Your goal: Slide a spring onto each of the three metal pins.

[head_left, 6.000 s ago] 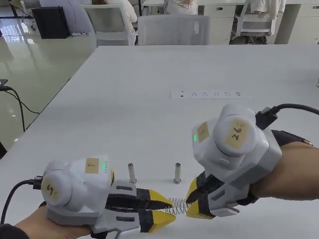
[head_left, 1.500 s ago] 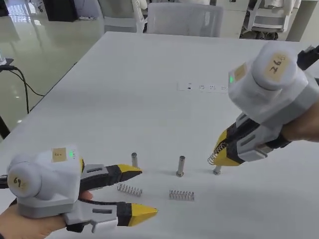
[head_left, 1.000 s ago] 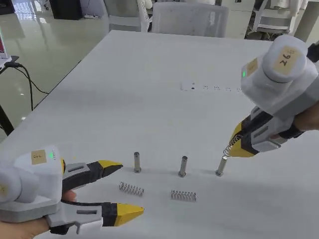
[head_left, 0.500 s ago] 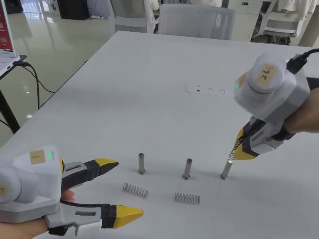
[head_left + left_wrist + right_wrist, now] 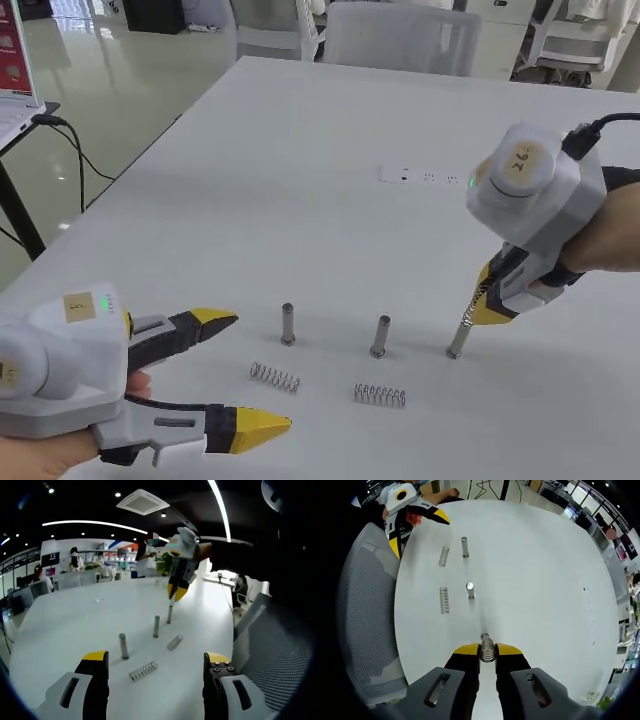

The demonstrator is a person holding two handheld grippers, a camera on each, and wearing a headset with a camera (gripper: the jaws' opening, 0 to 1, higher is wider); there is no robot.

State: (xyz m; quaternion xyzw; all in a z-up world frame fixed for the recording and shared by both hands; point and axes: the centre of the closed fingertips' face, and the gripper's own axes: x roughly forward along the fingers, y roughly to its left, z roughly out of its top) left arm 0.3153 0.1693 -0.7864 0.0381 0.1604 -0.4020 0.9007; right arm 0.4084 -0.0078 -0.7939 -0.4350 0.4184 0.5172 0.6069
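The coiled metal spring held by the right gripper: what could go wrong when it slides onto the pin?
1. The right gripper pinches the coiled metal spring in shut jaws, with its lower end at the top of the rightmost metal pin. A coil may catch on the pin's top, and the spring could buckle or jump free.
2. The pin seems to stand on a small base on the white table. A sideways push might tip it.

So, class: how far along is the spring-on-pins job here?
Done: nothing yet, no pin wears a seated spring. In hand: the right gripper is shut on a spring at the top of the right-hand pin. Still to do: two bare pins, two loose springs on the table; the left gripper is open.
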